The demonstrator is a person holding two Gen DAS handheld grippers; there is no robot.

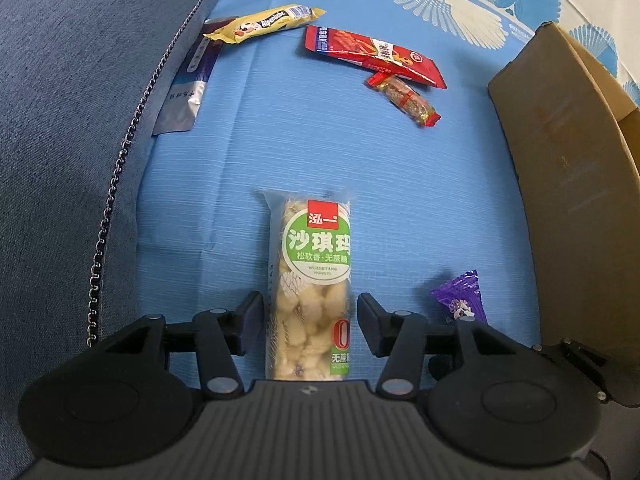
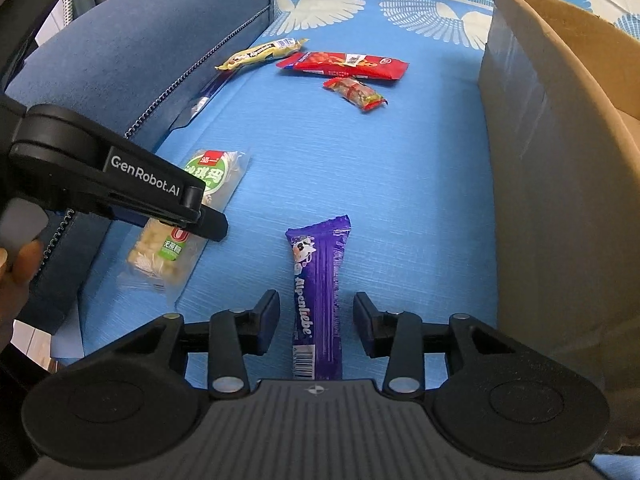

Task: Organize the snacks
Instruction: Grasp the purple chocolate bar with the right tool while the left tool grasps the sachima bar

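My left gripper is open, its fingers on either side of a clear sachima bar with a green label, lying on the blue sofa cover; the bar also shows in the right wrist view. My right gripper is open around the lower part of a purple Alpenliebe stick; its top end shows in the left wrist view. Farther off lie a yellow Alpenliebe stick, a red snack pack and a small red-ended candy bar.
A cardboard box stands at the right. A dark blue cushion runs along the left, with a silver-blue packet tucked at its edge. The left gripper's body crosses the right wrist view.
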